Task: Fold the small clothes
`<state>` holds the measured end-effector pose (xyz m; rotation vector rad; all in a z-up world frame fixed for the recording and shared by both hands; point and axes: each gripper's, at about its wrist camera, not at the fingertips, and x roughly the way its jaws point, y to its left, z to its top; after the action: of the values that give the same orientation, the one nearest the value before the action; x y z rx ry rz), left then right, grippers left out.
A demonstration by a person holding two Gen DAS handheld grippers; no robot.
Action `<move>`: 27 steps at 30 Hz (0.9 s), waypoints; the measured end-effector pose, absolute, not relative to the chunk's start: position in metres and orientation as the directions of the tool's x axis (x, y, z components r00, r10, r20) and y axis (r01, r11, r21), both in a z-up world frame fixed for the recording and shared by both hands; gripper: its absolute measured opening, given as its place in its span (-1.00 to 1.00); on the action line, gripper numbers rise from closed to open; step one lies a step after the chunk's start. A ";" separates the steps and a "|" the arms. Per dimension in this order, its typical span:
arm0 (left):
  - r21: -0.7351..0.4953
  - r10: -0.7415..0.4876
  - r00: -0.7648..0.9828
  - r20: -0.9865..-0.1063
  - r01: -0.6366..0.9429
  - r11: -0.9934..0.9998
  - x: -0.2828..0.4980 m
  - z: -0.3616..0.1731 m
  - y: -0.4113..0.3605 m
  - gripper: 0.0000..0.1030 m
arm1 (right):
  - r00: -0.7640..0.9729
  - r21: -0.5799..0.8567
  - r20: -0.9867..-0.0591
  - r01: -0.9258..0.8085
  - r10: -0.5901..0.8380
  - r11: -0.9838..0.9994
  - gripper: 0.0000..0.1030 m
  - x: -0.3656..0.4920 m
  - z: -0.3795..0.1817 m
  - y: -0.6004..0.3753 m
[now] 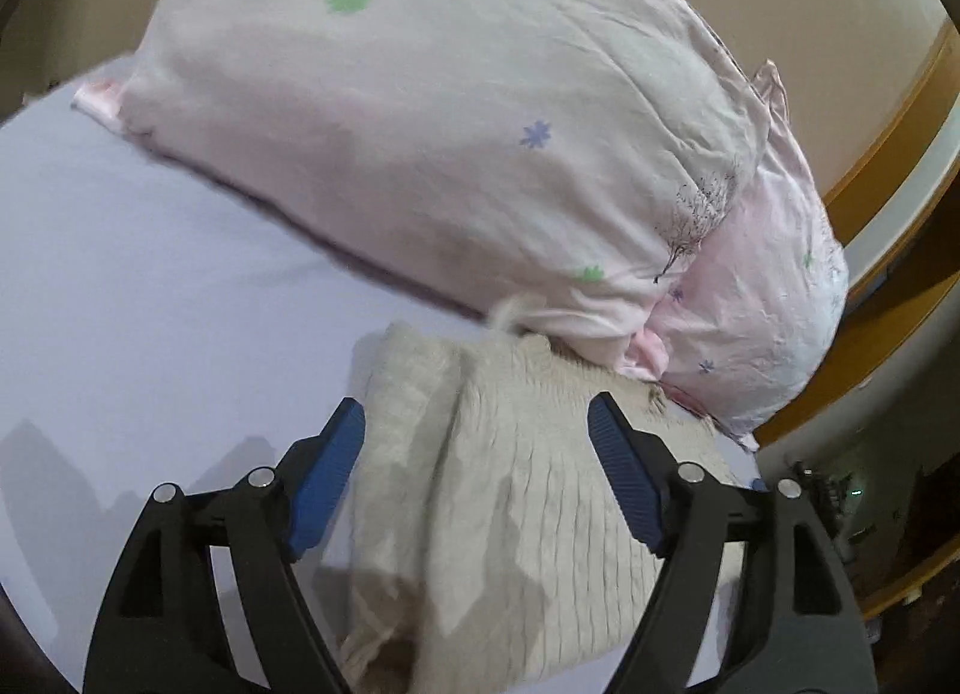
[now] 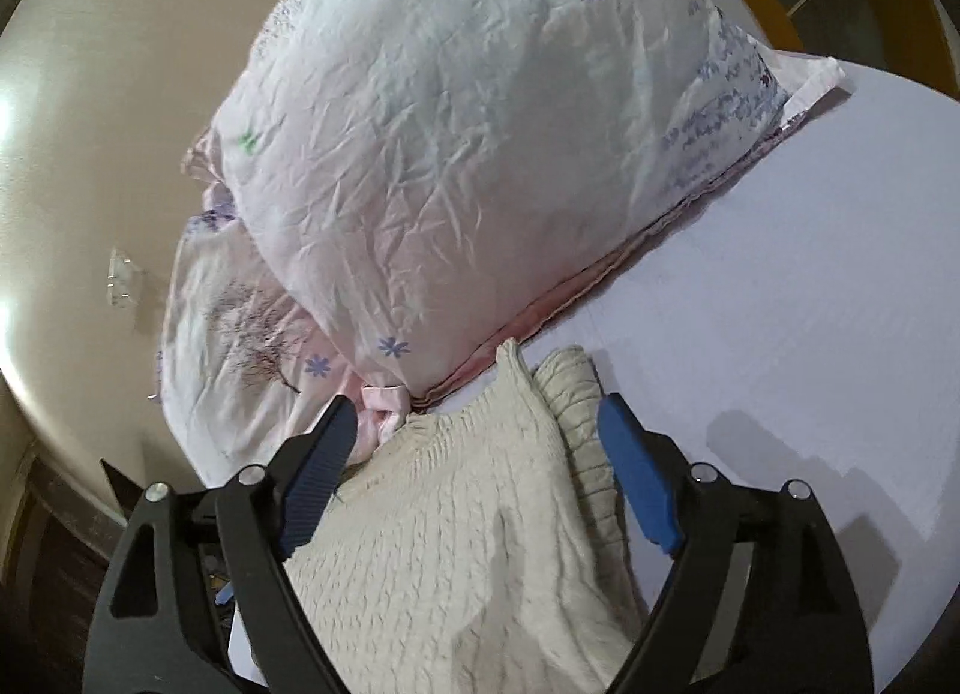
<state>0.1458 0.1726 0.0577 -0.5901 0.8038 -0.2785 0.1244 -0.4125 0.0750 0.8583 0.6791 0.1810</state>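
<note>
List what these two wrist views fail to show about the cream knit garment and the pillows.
- Knit garment: near end cut off by the bottom edge and left gripper in the left view; right gripper in the right.
- Its far edge: partly tucked under the upper pillow.
- Lower pillow: mostly covered by the upper one.

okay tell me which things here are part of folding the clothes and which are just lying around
Part of the job:
cream knit sweater, lying on the sheet
left gripper, open over it
right gripper, open over it

Just lying about:
pillows, stacked at the sweater's far end
lavender sheet underneath
wooden bed frame
</note>
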 end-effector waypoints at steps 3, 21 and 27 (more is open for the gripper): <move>-0.647 -0.513 0.593 -0.621 -0.019 0.762 0.147 0.039 0.175 0.42 | 0.759 0.768 -0.479 0.118 0.442 0.629 0.59 0.129 0.069 -0.415; -0.492 -0.323 0.606 -0.727 -0.131 0.861 0.138 0.019 0.152 0.05 | 0.738 0.832 -0.392 0.030 0.549 0.554 0.59 0.121 0.075 -0.410; -0.749 -0.539 0.584 -0.607 -0.194 0.634 0.136 -0.002 0.175 -0.69 | 0.726 0.840 -0.373 -0.001 0.578 0.542 0.59 0.119 0.079 -0.403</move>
<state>0.1358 0.1747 -0.0020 -0.8909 0.9541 -0.2361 0.1193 -0.4028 0.0786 0.9474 0.6925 0.3778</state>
